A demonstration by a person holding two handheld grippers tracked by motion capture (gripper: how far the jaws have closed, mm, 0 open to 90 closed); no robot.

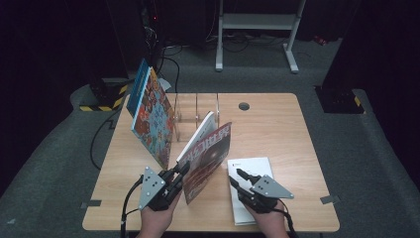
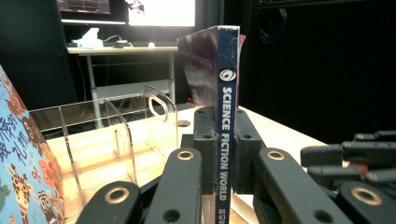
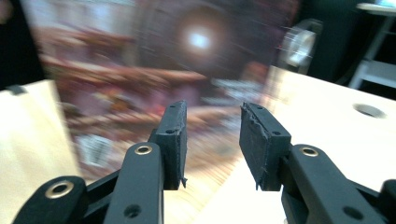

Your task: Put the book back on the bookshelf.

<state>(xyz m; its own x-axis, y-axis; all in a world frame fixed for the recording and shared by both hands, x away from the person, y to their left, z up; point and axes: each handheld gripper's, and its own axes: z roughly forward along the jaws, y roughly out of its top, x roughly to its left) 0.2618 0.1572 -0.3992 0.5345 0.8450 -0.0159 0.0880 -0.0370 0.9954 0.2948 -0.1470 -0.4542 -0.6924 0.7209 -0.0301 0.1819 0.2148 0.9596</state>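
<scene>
Red magazine [image 1: 208, 161] spine clamped betw. left gripper [image 2: 219, 154] jaws (upright)

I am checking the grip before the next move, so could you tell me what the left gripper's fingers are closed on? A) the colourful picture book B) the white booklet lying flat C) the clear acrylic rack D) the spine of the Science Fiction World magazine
D: in the left gripper view the left gripper has its fingers pressed on both sides of the magazine spine, which stands upright between them.
</scene>
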